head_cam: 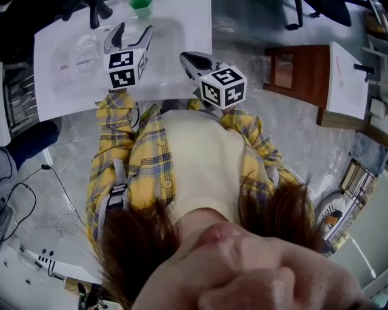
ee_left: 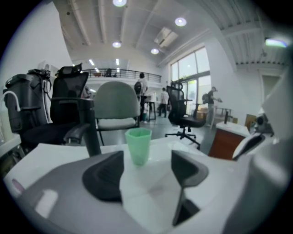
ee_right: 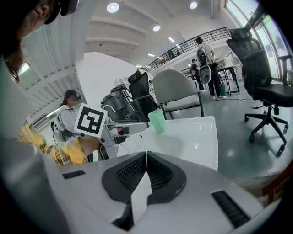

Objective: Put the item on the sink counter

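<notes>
A pale green cup (head_cam: 140,7) stands upright on the white sink counter (head_cam: 51,91), at its far edge beside the black faucet (head_cam: 97,12). My left gripper (head_cam: 133,31) hovers open over the basin with nothing between its jaws. In the left gripper view the green cup (ee_left: 138,145) stands straight ahead of the left gripper (ee_left: 146,160), a short way beyond the jaws. My right gripper (head_cam: 189,59) is shut and empty at the counter's near right edge. In the right gripper view the right gripper (ee_right: 146,157) has its jaws together, and the cup (ee_right: 158,121) shows further back.
A brown cabinet with a white top (head_cam: 303,72) stands on the floor to the right of the counter. A grey chair (ee_left: 114,105) and black office chairs (ee_left: 183,114) stand behind the counter. People stand far off in the hall.
</notes>
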A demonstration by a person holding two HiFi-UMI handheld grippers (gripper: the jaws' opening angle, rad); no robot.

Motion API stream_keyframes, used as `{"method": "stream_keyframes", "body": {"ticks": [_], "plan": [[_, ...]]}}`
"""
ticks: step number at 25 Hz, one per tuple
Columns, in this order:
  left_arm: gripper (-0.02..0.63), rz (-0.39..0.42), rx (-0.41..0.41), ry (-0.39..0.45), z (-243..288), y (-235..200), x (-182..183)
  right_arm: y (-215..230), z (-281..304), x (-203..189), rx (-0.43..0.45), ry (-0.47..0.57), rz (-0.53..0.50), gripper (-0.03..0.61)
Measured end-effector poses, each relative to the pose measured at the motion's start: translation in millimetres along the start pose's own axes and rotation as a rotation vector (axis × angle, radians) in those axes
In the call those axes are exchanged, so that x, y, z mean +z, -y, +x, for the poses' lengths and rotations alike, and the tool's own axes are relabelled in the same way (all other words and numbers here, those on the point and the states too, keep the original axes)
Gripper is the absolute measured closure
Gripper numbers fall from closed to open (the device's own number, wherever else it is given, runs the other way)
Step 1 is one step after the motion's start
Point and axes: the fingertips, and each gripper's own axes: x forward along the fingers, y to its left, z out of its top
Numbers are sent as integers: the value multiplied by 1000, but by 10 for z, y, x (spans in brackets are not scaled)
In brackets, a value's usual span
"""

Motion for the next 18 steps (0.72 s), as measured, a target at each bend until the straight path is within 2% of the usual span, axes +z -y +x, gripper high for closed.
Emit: {"method": "stream_keyframes", "body": {"ticks": [5, 9, 18], "plan": [[320, -47, -14, 28, -247, 98, 26, -58, -46, 16, 22, 14, -13, 564], [383, -64, -18, 61, -440, 219, 95, -76, -115, 10, 33, 23, -20, 563], [408, -84, -4, 70, -803, 400, 109, -109, -167, 71, 62, 53, -36, 563]]}}
